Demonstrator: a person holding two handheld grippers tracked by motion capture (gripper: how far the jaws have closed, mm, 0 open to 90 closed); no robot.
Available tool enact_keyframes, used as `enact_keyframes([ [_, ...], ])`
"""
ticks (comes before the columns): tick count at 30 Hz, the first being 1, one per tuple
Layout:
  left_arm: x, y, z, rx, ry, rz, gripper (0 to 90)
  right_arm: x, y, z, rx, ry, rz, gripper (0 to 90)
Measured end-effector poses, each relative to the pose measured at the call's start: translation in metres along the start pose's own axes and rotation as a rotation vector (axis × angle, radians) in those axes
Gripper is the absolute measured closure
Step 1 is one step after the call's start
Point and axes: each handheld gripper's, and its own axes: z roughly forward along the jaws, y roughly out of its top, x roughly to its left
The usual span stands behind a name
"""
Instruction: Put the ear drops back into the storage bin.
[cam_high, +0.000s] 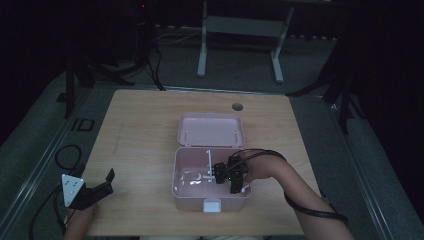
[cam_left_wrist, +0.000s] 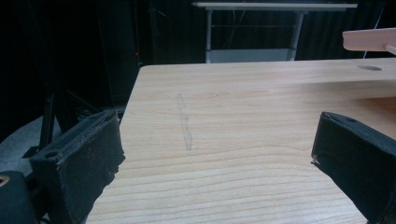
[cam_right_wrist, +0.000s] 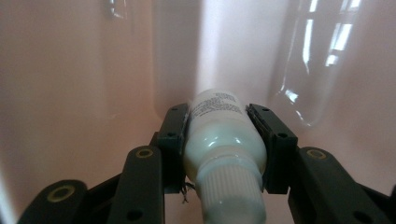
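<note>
A pink plastic box (cam_high: 176, 175) stands open on the wooden table, its lid (cam_high: 211, 129) tilted back behind it. My right gripper (cam_high: 219, 173) reaches down inside the box. In the right gripper view it (cam_right_wrist: 219, 123) is shut on a small white bottle (cam_right_wrist: 222, 140) with a ribbed cap, held between both pads close to the pink box wall (cam_right_wrist: 70, 70). My left gripper (cam_high: 102, 184) rests near the table's front left corner, apart from the box. Its jaws (cam_left_wrist: 217, 144) stand wide open over bare wood with nothing between them.
The wooden table (cam_high: 145, 125) has a round cable hole (cam_high: 237, 106) at the back. A white latch (cam_high: 212, 205) sits on the box's front. Cables lie on the floor at the left (cam_high: 67, 155). A desk frame (cam_high: 240, 30) stands beyond the table.
</note>
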Motion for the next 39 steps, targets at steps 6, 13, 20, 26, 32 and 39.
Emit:
enact_keyframes([
  [6,0.0,0.0,0.0,0.0,0.0,0.001,2.0,0.0,0.004,0.012,0.029,0.004,-0.024,59.7],
  [13,0.0,0.0,0.0,0.0,0.0,0.0,2.0,0.0,0.007,0.025,0.062,0.012,-0.043,59.7],
  [20,0.0,0.0,0.0,0.0,-0.002,0.001,2.0,-0.004,0.009,0.032,0.078,0.013,-0.019,59.6],
  [26,0.0,0.0,0.0,0.0,-0.002,0.003,2.0,-0.003,0.01,0.035,0.08,0.014,-0.013,58.7],
  [32,0.0,0.0,0.0,0.0,-0.003,0.003,2.0,-0.004,0.008,0.032,0.067,0.028,-0.002,55.7],
  [39,0.0,0.0,0.0,0.002,-0.003,0.001,2.0,-0.003,0.004,0.02,0.04,0.019,-0.001,54.4],
])
